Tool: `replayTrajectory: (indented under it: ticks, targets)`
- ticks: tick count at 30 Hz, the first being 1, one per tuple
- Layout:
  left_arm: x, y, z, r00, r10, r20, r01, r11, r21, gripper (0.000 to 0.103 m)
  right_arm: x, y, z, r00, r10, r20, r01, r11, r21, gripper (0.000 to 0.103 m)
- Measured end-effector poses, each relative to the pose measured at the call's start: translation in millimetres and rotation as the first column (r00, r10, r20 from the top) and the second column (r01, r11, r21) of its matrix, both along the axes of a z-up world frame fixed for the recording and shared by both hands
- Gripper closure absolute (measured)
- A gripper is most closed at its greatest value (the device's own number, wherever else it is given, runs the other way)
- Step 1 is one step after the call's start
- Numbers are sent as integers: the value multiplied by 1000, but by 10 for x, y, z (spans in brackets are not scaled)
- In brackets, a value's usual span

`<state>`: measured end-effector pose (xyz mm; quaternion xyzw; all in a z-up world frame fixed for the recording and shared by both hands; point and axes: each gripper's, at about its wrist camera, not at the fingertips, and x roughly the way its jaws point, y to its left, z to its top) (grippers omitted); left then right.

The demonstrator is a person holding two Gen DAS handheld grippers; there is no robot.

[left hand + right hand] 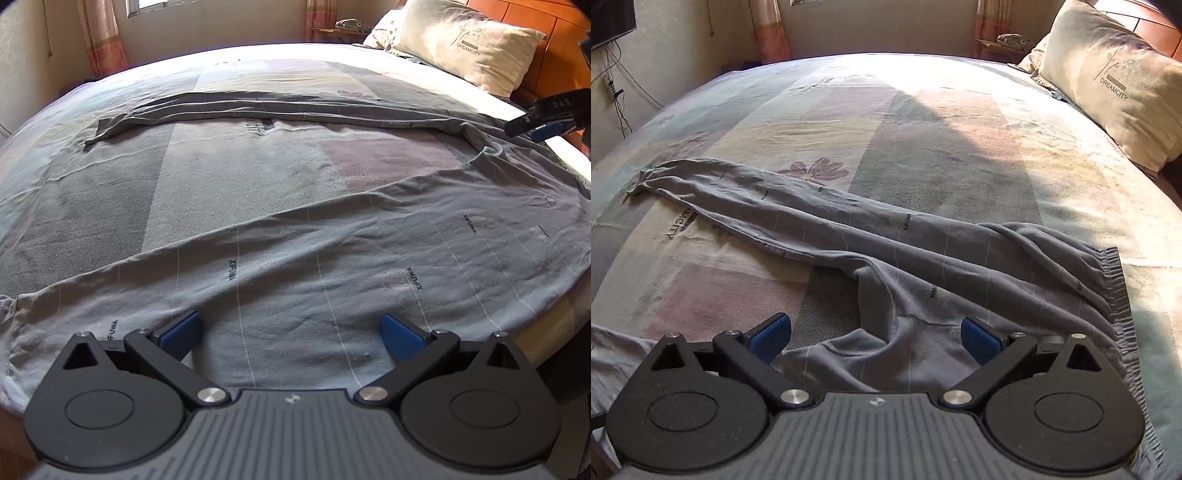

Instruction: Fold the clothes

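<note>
Grey trousers (332,258) with thin white lines and small black lettering lie spread on the bed, legs apart in a V. In the left wrist view the near leg runs under my left gripper (291,334), which is open just above the cloth near the cuff end. The far leg (258,107) stretches across the bed. My right gripper (875,338) is open over the rumpled crotch area (886,314), with the elastic waistband (1108,280) to its right. The right gripper (546,116) also shows at the right edge of the left wrist view.
The bed (923,129) has a patchwork sheet in grey, pink and green with a flower print. A cream pillow (469,40) lies against the orange headboard (554,14). Curtains (99,33) and a window stand behind. Cables (613,88) hang on the left wall.
</note>
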<state>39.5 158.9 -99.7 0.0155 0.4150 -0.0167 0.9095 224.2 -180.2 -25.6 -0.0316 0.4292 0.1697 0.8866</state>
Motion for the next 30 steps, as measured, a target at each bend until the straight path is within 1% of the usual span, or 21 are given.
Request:
replayTrajectory:
  ticks: [2,6,7,9,11,13,14,16,17,18,19,22,24,26,29,30]
  targets:
    - [8,-2,0,1000,7,-1,-7,1000,1,0,-185,-55,-95,999,-1,-35,2,1000,11,2]
    - [38,-25,49,999,19,-41,-19,1000,17,0,-412,-80,-430,991,-39,-124,42,999,20,2]
    - [44,-33,63,999,22,-49,-21,1000,22,1,-479,-81,-481,991,-56,-123,58,998,14,2]
    - [35,-83,118,999,13,-38,-11,999,40,1,-622,-78,-464,992,-62,-108,64,998,13,2]
    - [26,-134,173,1000,3,-27,-1,998,58,1,-762,-115,-426,993,-65,-102,71,996,58,1]
    - [18,-183,222,1000,-7,-17,8,997,74,1,-874,-151,-442,992,-57,-111,66,994,81,0]
    - [30,-202,193,1000,-12,-25,14,998,59,1,-934,-165,-468,992,-56,-110,65,995,74,0]
    - [75,-221,80,997,-19,-75,20,1000,12,1,-1049,-187,-499,995,-56,-81,61,997,54,0]
    - [58,-228,50,998,-18,-63,18,1000,5,0,-1102,-207,-509,996,-54,-68,58,997,55,0]
    - [43,-236,24,998,-17,-53,17,1000,-1,0,-1139,-245,-517,997,-58,-60,63,995,72,0]
    - [47,-242,26,998,-18,-61,18,1000,0,0,-1163,-297,-524,996,-67,-55,72,992,99,0]
    - [87,-239,87,992,-1,-124,0,1000,-8,1,-1212,-403,-549,998,-53,-35,58,987,153,0]
    - [87,-243,143,988,26,-149,-27,1000,-4,1,-1242,-467,-566,999,-39,-21,42,982,186,0]
    - [46,-289,256,990,26,-139,-24,1000,17,1,-1265,-527,-583,1000,-29,-8,30,975,218,0]
    - [-31,-392,482,994,16,-105,-10,999,51,1,-1270,-640,-603,1000,-22,-1,22,957,288,0]
    - [-66,-452,609,997,6,-79,-1,998,68,1,-1269,-679,-603,1000,-17,-1,17,951,309,0]
